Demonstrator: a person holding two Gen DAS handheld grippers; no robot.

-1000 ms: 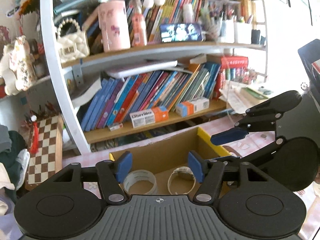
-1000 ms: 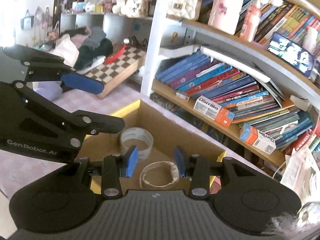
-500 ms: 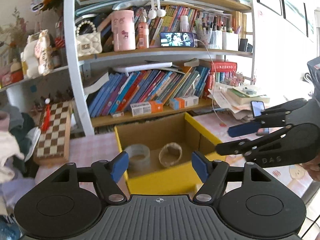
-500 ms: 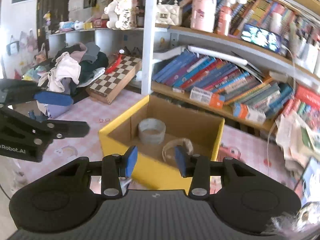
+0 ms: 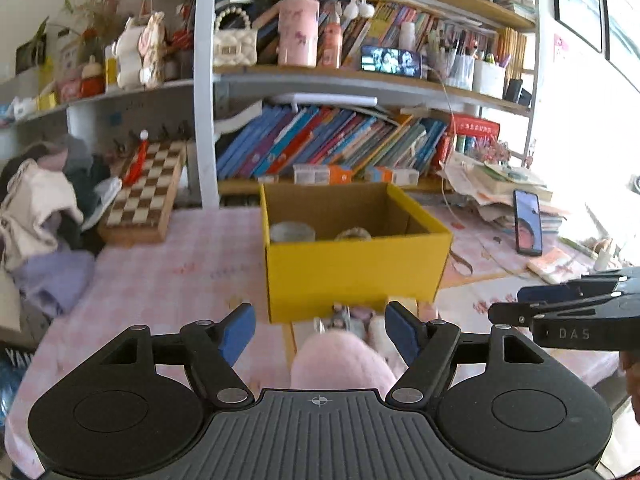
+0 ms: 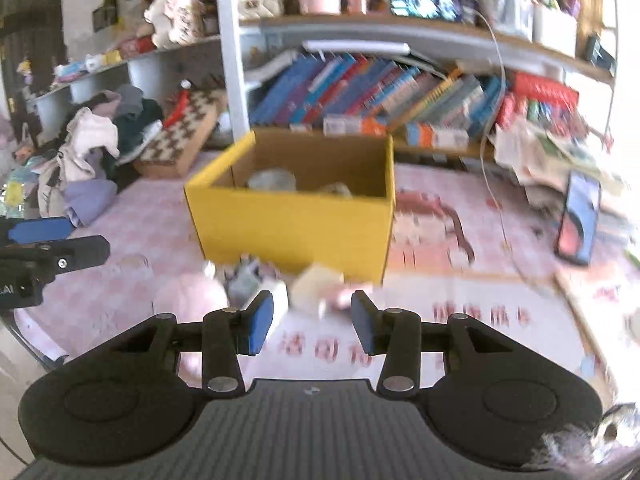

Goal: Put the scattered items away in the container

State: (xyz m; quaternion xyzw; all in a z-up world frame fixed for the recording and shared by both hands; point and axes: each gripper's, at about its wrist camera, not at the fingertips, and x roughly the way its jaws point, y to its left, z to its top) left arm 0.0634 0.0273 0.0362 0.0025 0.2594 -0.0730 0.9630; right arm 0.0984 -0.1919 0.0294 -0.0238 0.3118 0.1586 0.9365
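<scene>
Left wrist view is showing the pink fluffy item (image 5: 340, 360) sharp, lying between the spread-apart fingers of the left gripper (image 5: 320, 334); right wrist view is blurring it w/ small items (image 6: 316, 284) at the near foot of the yellow cardboard box (image 5: 352, 268). Right gripper (image 6: 312, 320) is hanging w/ jaws apart, gripping nothing. Tape roll (image 5: 292, 232) & a bracelet-like ring (image 5: 354, 234) are sitting inside the box. Vs 1 s ago, both grippers are pulling back from over the box toward the near table edge.

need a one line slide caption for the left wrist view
Open left claw over a pink plush item before the yellow box; tape roll inside.
</scene>
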